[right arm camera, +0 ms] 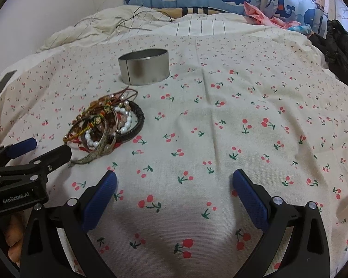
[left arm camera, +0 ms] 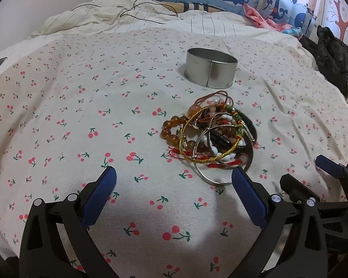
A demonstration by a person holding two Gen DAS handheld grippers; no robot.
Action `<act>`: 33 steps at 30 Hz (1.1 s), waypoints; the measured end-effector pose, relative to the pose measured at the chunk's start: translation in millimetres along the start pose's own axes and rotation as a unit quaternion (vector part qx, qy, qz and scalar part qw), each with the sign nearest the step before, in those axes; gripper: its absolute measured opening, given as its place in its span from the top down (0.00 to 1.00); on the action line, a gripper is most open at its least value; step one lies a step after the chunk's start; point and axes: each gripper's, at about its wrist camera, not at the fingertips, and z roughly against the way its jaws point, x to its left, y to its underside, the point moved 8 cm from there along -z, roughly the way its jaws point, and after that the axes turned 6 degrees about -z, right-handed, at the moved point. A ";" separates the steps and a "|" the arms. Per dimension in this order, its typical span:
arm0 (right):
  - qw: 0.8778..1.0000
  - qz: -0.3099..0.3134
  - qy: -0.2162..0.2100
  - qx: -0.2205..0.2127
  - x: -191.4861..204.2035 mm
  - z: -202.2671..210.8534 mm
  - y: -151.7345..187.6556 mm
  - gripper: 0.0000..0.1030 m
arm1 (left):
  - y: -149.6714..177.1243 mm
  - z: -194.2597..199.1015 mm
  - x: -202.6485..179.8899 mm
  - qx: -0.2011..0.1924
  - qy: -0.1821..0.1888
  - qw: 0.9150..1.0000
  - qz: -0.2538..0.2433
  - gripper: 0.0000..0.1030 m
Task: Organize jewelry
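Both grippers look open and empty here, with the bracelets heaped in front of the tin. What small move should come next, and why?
Probably ease the left gripper forward and to its right onto the bracelet pile. Its fingers are open, and the silver bangle at the pile's near edge lies just ahead of them. The metal tin stands open behind the pile. The right gripper, also open, faces bare cloth.

Jewelry pile (left arm camera: pixel 211 136): a tangled heap of bracelets lying on the cherry-print cloth, comprising amber beads, white beads, a gold cord loop, red string, silver bangles and a black braided band. Metal tin (left arm camera: pixel 210 68): round, silver, upright, open-topped, seam facing forward. It stands just beyond the pile, at its 12 o'clock, apart from it.
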 end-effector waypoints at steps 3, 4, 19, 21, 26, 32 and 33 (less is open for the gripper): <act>1.000 0.001 -0.013 -0.015 2.5 9.6 -9.2 0.07 | -6.0 4.4 2.9 0.007 0.010 1.000 -0.007 0.07; 1.000 0.008 -0.024 -0.012 7.1 10.7 -13.5 0.07 | -10.1 5.8 3.6 0.010 0.017 1.000 -0.019 0.07; 0.993 0.114 -0.038 0.001 28.9 -4.9 -44.0 0.20 | -51.3 -9.7 11.8 0.020 0.060 0.995 -0.073 0.07; 0.990 0.125 -0.069 0.017 39.4 -6.5 -41.8 0.30 | -62.8 -12.7 15.9 0.013 0.049 0.995 -0.082 0.07; 0.982 0.146 -0.116 0.039 59.6 -17.7 -47.6 0.47 | -77.0 -23.0 39.2 0.022 0.067 0.997 -0.034 0.07; 0.974 0.165 -0.142 0.056 79.4 -30.1 -52.9 0.70 | -71.7 -32.1 67.0 0.039 0.029 0.999 0.017 0.07; 0.974 0.169 -0.141 0.060 82.3 -31.8 -53.9 0.71 | -70.5 -34.4 70.6 0.044 0.023 0.999 0.023 0.07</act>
